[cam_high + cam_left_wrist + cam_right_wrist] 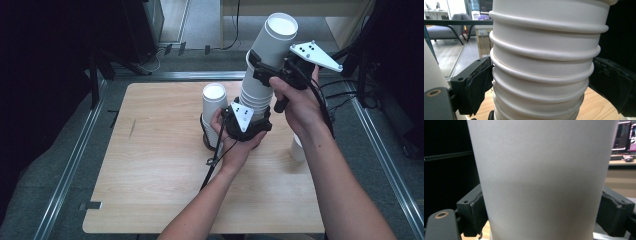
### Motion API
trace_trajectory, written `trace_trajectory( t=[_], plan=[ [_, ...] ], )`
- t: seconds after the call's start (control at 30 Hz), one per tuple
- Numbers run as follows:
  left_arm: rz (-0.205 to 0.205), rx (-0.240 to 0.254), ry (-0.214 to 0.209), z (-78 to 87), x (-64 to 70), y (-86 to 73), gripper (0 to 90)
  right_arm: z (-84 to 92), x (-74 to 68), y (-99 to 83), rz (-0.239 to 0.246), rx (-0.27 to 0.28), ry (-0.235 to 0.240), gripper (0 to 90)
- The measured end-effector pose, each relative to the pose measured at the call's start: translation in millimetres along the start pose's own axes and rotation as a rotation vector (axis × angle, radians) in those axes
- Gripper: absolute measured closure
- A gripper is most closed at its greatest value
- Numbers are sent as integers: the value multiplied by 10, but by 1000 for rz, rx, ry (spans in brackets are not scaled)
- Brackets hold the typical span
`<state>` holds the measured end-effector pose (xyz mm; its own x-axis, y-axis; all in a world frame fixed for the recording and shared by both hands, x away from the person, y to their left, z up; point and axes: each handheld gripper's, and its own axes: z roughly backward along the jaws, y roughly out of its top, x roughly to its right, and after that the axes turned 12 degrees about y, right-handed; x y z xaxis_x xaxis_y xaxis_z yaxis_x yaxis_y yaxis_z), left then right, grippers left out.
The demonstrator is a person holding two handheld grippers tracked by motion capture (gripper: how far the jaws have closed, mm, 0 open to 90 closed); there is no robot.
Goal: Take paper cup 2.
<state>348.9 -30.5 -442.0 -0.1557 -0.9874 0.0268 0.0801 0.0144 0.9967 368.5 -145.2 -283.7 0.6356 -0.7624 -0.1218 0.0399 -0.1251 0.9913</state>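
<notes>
A tall stack of upturned white paper cups stands on the wooden table near its middle. My left gripper is shut on the lower rims of this stack, and both pads press its ribbed sides. The topmost cup tilts up and to the right. My right gripper is shut on that cup, whose smooth wall fills the space between the pads.
Another upturned white cup pile stands just left of my left hand. A single white cup sits at the table's right, partly hidden by the right forearm. Metal rails frame the table.
</notes>
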Motion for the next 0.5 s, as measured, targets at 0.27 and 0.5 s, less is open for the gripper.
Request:
trace_trajectory(
  t=[0.27, 0.5],
  plan=[
    [0, 0, -2, 1, -1, -2, 59, 54, -22, 82, -21, 68, -10, 124],
    [0, -1, -2, 2, -2, -2, 59, 133, -12, 158, -22, 101, -26, 124]
  ],
)
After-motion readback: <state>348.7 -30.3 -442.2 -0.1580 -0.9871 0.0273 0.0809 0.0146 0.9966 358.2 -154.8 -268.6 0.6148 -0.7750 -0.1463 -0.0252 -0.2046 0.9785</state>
